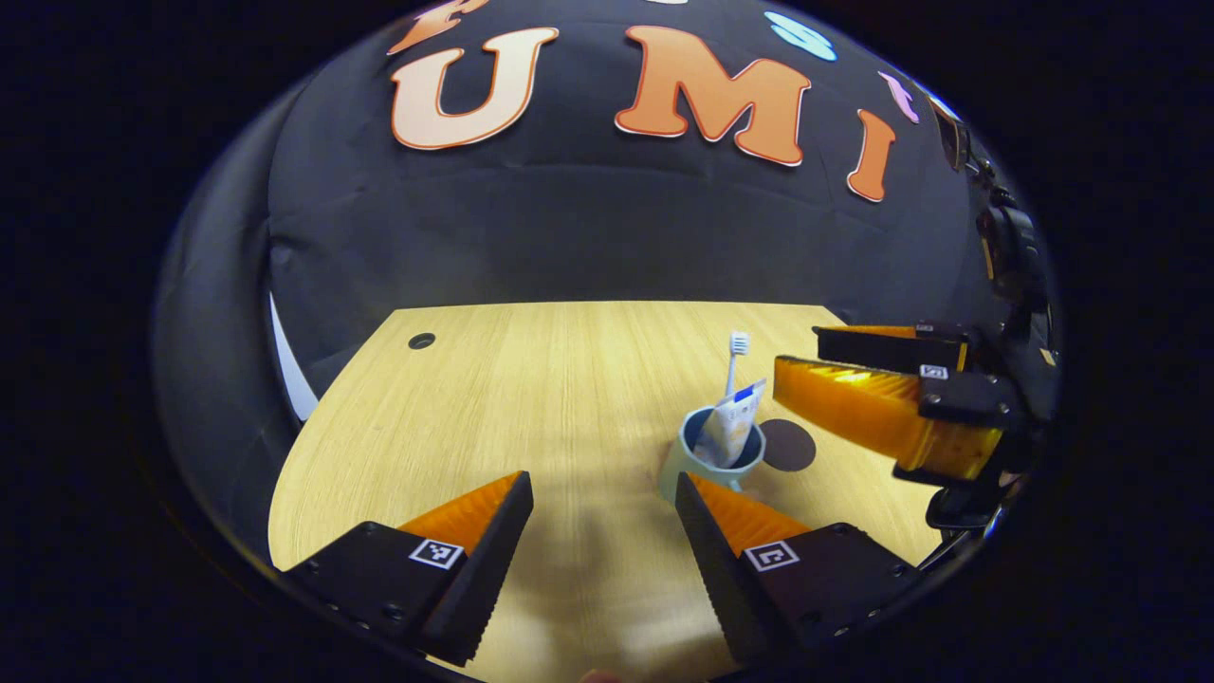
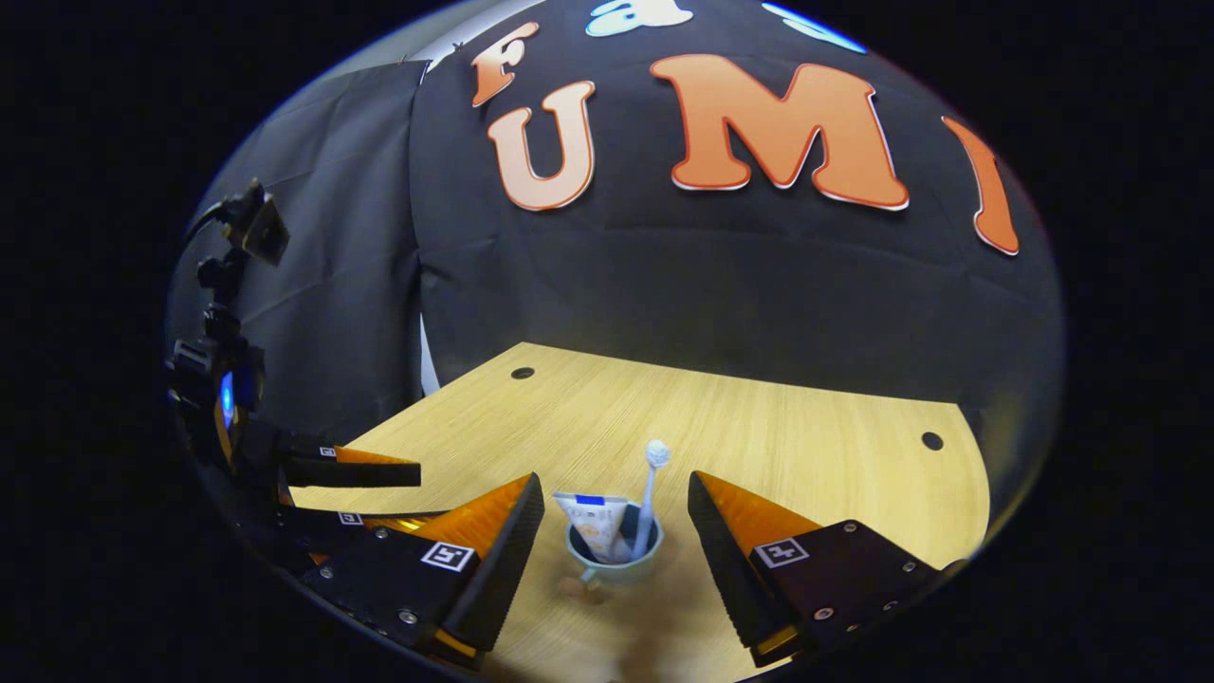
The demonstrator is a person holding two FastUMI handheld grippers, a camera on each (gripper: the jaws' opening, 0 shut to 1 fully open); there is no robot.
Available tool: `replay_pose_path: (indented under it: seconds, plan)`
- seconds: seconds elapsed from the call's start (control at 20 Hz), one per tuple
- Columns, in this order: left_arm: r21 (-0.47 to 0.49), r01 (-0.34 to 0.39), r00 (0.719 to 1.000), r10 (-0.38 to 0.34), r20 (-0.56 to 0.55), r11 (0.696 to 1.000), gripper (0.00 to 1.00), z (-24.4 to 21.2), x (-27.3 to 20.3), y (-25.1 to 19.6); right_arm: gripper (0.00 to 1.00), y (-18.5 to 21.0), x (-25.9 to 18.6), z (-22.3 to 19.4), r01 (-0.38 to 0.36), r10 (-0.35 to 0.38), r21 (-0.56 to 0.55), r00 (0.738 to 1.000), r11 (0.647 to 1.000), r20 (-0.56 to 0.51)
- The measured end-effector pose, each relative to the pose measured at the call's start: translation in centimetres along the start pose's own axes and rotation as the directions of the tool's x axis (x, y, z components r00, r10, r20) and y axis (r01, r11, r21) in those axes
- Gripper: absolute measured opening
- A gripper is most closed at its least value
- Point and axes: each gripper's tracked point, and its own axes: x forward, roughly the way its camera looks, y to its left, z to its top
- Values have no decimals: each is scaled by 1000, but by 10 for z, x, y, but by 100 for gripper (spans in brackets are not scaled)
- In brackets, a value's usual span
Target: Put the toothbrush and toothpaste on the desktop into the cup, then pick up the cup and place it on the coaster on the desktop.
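The toothbrush (image 1: 735, 365) handle and the toothpaste (image 1: 728, 427) tube's lower end sit down inside the cup (image 1: 707, 465) — out of sight. The left gripper's right finger (image 1: 730, 517) covers the cup's base — its handle too.

Matt wood-grain desktop (image 1: 531, 398); glossy cup (image 2: 612, 566); black cloth wall (image 2: 711, 285).

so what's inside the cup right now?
The cup holds the toothpaste and the toothbrush, both upright, bristles up, tops above the rim. Their lower ends and the cup's bottom are hidden by its wall.
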Motion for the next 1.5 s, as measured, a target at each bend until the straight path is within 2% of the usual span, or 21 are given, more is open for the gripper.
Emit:
replay_pose_path:
  seconds: [0.2, 0.25, 0.3, 0.35, 0.6, 0.95, 1.1, 1.35, 1.45, 1.5]
  plan:
    - [-6, 71, 997, -71, -24, 997, 92, 0, 9, -36, 92, -28, -33, 19, 52, -53, 21, 997, 998, 50]
    - [-16, 90, 995, -90, -35, 996, 94, 0, 10, -46, 92, -36, -40, 24, 68, -69, 24, 996, 997, 61]
    - [-25, 106, 993, -107, -50, 994, 89, -3, 14, -56, 93, -42, -49, 28, 83, -84, 23, 994, 996, 72]
    - [-33, 118, 990, -120, -68, 992, 92, -5, 17, -65, 93, -51, -56, 31, 103, -104, 21, 991, 994, 83]
    - [-79, 139, 975, -150, -161, 987, 93, -22, 40, -95, 93, -91, -91, 41, 188, -191, 38, 974, 981, 124]
    - [-150, 48, 932, -98, -350, 988, 93, -51, 66, -88, 96, -136, -131, 31, 298, -302, 53, 944, 953, 136]
    - [-118, 2, 918, -49, -393, 993, 93, -53, 72, -85, 96, -145, -140, 19, 319, -326, 73, 938, 945, 115]
    - [-85, -16, 890, -25, -455, 996, 92, -60, 86, -88, 96, -152, -151, 11, 335, -344, 95, 932, 937, 110]
    - [-55, -27, 882, -2, -472, 998, 82, -62, 88, -85, 96, -155, -154, 9, 340, -350, 93, 930, 936, 112]
    - [-39, -32, 879, 9, -476, 999, 74, -64, 89, -82, 96, -156, -157, 9, 343, -352, 95, 930, 935, 110]
